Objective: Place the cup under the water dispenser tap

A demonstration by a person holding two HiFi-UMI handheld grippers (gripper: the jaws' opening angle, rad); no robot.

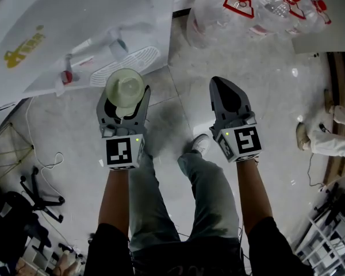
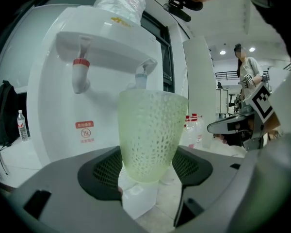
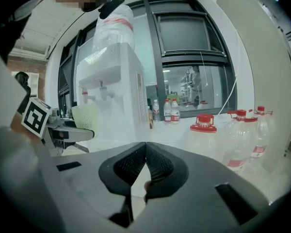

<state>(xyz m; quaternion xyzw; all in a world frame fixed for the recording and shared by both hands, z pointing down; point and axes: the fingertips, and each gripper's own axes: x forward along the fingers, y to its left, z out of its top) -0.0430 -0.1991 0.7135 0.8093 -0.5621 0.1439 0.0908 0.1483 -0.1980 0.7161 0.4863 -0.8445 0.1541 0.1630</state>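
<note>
A pale green cup [image 2: 150,137] with a dotted texture stands upright between the jaws of my left gripper [image 2: 145,166], which is shut on it near its base. From the head view the cup [image 1: 125,88] shows its rim from above, held by the left gripper [image 1: 125,105]. The white water dispenser [image 2: 94,81] stands straight ahead, with a red tap [image 2: 80,76] and a blue tap [image 2: 141,76] above and behind the cup. Its drip grille [image 1: 129,62] lies just beyond the cup. My right gripper [image 3: 145,166] is shut and holds nothing; it hangs to the right [image 1: 227,99].
Large water bottles with red caps [image 1: 247,4] lie on the floor to the right of the dispenser. A person [image 2: 247,74] stands in the background. The holder's legs and a shoe [image 1: 200,145] are below. A cable [image 1: 43,160] trails at the left.
</note>
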